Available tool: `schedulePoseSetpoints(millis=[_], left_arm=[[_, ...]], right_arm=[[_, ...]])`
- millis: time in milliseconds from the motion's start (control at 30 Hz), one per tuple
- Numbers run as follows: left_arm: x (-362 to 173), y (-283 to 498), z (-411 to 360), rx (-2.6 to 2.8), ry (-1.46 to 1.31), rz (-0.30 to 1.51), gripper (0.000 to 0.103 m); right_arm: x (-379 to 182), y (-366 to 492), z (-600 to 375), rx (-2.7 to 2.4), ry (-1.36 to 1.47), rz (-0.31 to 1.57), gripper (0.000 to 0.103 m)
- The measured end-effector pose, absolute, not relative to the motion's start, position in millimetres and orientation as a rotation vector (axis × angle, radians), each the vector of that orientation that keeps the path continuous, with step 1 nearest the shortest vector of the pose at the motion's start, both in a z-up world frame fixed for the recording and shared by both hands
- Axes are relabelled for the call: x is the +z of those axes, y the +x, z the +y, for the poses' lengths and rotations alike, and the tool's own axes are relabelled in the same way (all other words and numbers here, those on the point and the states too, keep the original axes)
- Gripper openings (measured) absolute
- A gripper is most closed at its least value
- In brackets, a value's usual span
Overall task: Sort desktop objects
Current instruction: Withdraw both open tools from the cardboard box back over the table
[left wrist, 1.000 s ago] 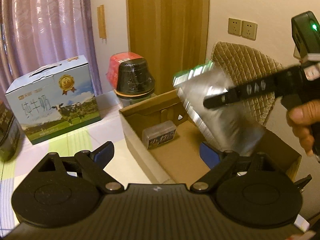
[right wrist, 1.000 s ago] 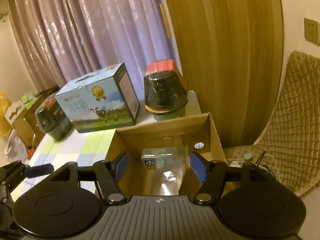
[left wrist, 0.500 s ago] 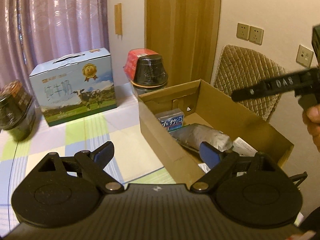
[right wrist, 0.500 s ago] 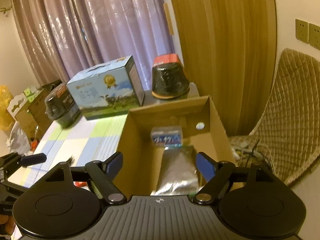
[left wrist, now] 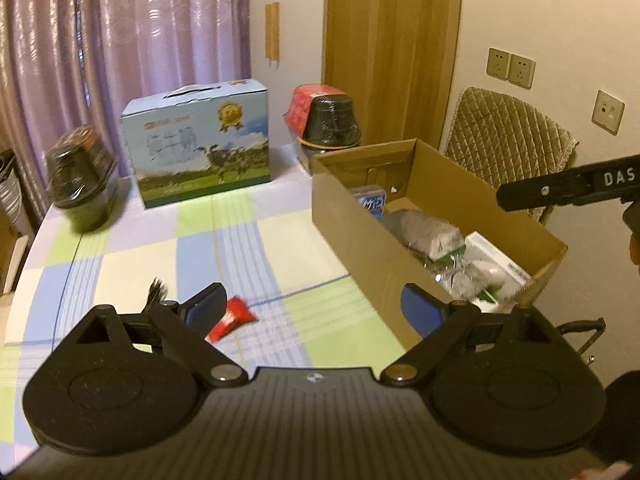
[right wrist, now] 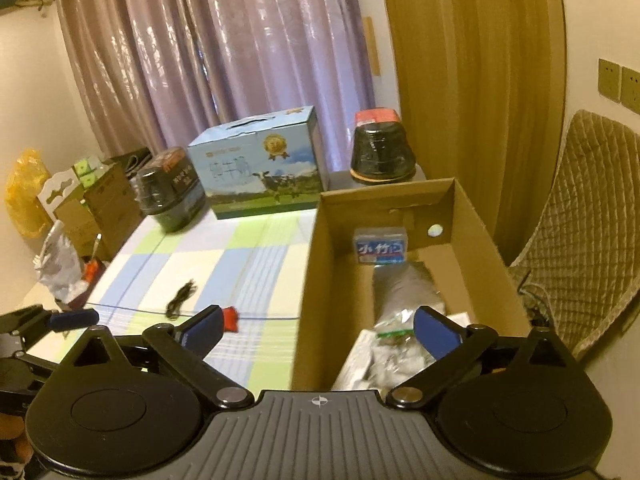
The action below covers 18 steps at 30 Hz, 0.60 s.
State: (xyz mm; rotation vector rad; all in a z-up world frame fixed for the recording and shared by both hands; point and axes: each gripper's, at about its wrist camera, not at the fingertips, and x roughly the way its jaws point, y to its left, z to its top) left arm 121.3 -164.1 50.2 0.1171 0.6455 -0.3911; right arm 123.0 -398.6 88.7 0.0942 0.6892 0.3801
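Your left gripper (left wrist: 312, 308) spread wide, empty. Right gripper (right wrist: 318, 330) also spread, empty, over box (right wrist: 316, 280). Red packet (left wrist: 230, 320) on cloth, just beyond your left finger (left wrist: 208, 308), long axis slanting up-right. Cable (right wrist: 181, 300) farther left. Left hand nearer; reach there.

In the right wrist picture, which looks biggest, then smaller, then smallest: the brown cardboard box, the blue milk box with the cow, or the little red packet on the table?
1. Cardboard box: looks biggest, though it is also nearest the camera.
2. Milk box: middle.
3. Red packet: smallest; the right tool's finger partly hides it.
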Motion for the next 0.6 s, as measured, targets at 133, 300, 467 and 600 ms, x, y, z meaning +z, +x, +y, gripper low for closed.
schedulePoseSetpoints(millis=[133,300,467,600], left_arm=[[49.0,103.8,-146.3,-0.36,0.098,0.666,0.093],[46.8,84.8,-128.0,-0.327,0.093,0.684,0.096],[44.6,71.5,-112.3,-0.295,0.089,0.692,0.098],[42.5,65.0,-99.5,-0.272,0.068,0.703,0.098]], right_arm=[[87.4,106.3,-386.3,0.391,0.103,0.681,0.101],[81.1,90.6,-370.8,0.403,0.109,0.689,0.101],[74.1,76.0,-355.0,0.429,0.108,0.696,0.101],[70.0,65.1,-345.6,0.437,0.117,0.699,0.101]])
